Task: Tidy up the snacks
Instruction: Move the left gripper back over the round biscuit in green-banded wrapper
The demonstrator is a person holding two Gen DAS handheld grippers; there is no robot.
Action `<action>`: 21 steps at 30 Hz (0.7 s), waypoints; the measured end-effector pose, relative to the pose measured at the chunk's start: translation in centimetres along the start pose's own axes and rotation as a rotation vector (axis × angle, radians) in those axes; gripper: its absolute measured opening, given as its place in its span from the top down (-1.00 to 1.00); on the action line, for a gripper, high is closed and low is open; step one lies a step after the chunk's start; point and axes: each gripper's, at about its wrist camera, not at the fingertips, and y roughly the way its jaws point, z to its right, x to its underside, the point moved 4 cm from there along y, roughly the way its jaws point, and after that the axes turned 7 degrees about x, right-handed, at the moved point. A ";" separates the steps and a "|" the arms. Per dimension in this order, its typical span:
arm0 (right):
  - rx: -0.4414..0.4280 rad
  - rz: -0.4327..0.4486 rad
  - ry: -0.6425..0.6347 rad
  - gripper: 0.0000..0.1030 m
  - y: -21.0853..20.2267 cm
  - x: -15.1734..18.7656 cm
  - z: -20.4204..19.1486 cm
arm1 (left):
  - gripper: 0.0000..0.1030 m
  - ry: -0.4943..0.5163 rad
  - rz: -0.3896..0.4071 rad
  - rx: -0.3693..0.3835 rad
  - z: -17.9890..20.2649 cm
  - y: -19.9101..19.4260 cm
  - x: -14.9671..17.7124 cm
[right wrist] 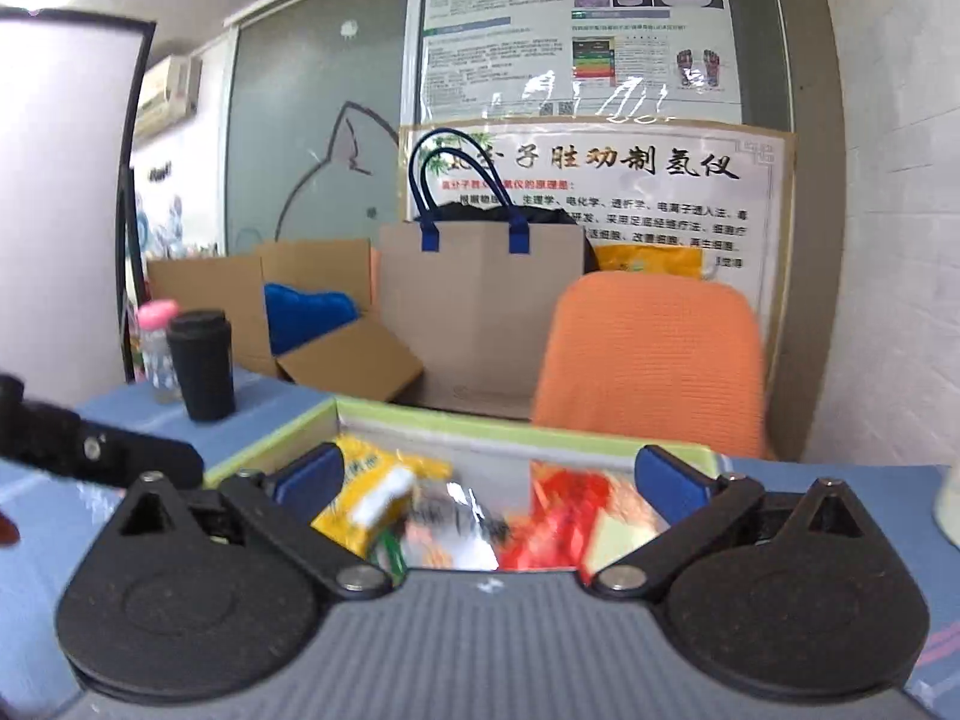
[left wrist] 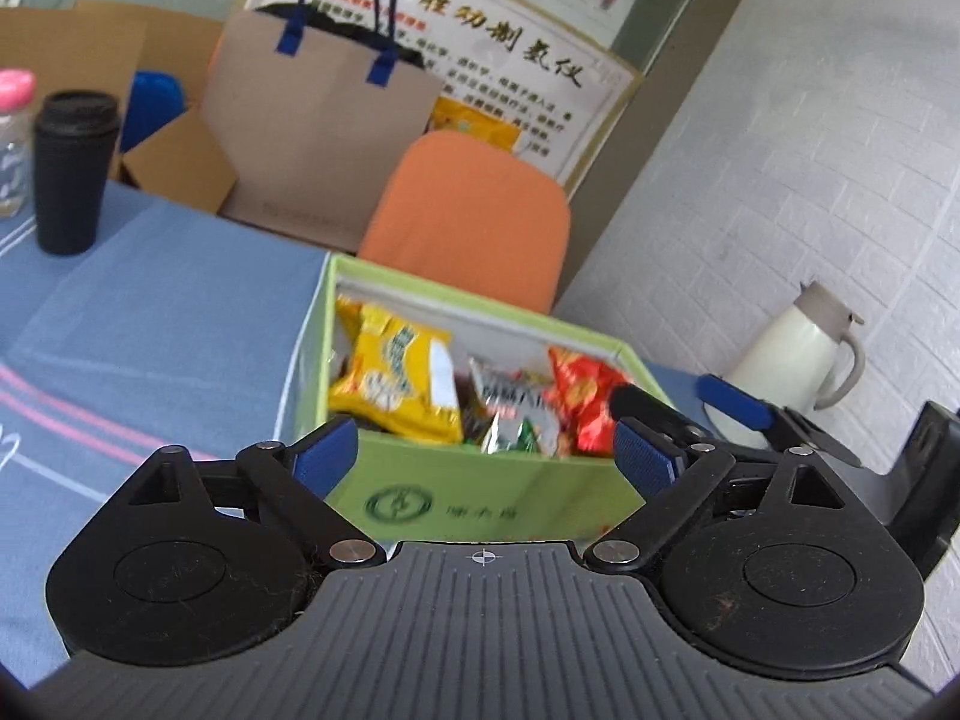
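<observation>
Snacks [right wrist: 456, 516] blurred; box [right wrist: 270, 441] partly hidden.

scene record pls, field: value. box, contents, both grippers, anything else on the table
container: green box, open top, on blue tablecloth
contents: yellow snack bag at left, silver packet in the middle, red snack bag at right
left hand-held gripper: open, holds nothing, at the box's near wall
right hand-held gripper: open, holds nothing, above the box; contents blurred in that view
other table items: black tumbler, pink-capped bottle, white jug
behind table: orange chair, paper bag
</observation>
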 end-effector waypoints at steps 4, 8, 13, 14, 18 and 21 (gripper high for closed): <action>0.041 -0.099 0.002 -0.99 -3.4 4.2 1.2 | -0.58 -0.024 -0.103 0.008 -0.2 1.2 2.6; 0.109 -0.180 0.005 -0.99 -4.9 7.5 1.7 | -0.49 -0.055 -0.230 0.105 2.0 4.6 5.2; 0.066 -0.178 0.023 -0.99 -5.3 8.0 1.3 | -0.47 -0.047 -0.293 0.148 5.1 7.4 6.5; 0.045 -0.175 0.020 -0.99 -5.2 7.9 1.0 | -0.47 -0.047 -0.300 0.141 5.4 8.0 6.6; -0.024 -0.196 0.006 -0.99 -4.2 8.1 0.3 | -0.41 -0.034 -0.356 0.137 6.0 10.5 6.6; -0.048 -0.210 -0.002 -0.98 -3.9 8.4 0.4 | -0.33 -0.046 -0.391 0.121 5.6 11.5 6.6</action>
